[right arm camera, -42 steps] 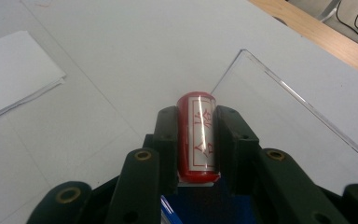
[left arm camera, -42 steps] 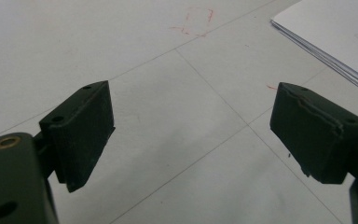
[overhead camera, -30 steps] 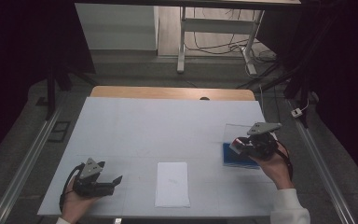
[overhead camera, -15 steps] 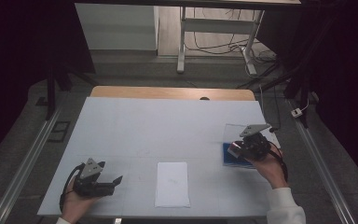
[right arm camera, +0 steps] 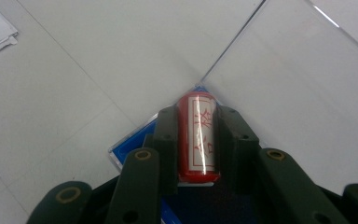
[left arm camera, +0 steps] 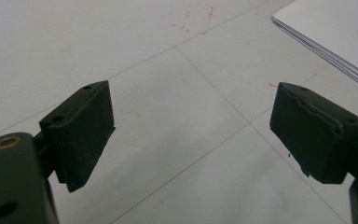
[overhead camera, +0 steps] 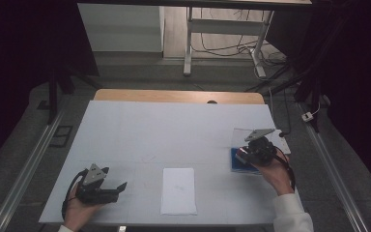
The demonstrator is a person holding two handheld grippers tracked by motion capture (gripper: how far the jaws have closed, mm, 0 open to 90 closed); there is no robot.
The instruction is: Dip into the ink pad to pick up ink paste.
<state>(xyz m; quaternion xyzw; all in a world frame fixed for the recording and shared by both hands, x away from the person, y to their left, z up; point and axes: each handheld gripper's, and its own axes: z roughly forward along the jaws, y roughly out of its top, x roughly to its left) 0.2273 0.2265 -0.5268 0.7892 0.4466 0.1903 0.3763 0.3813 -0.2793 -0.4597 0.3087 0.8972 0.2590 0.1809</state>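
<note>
Red cylindrical stamp (right arm camera: 197, 137) with red characters on white label sitting clamped between both pads of right gripper (right arm camera: 196, 140), hanging over blue ink-pad case (overhead camera: 242, 162) at table's right edge. Clear lid (right arm camera: 303, 93) lying open beside case. Left gripper (left arm camera: 191, 135) resting low near front-left corner, jaws standing wide, gripping nothing. White paper sheet (overhead camera: 178, 190) lying at front centre, between both grippers. White tabletop (overhead camera: 174, 130) showing faint seams and red marks (left arm camera: 193, 18). Dim room surrounding table; cables trailing across grey floor (overhead camera: 222, 72) beyond.
</note>
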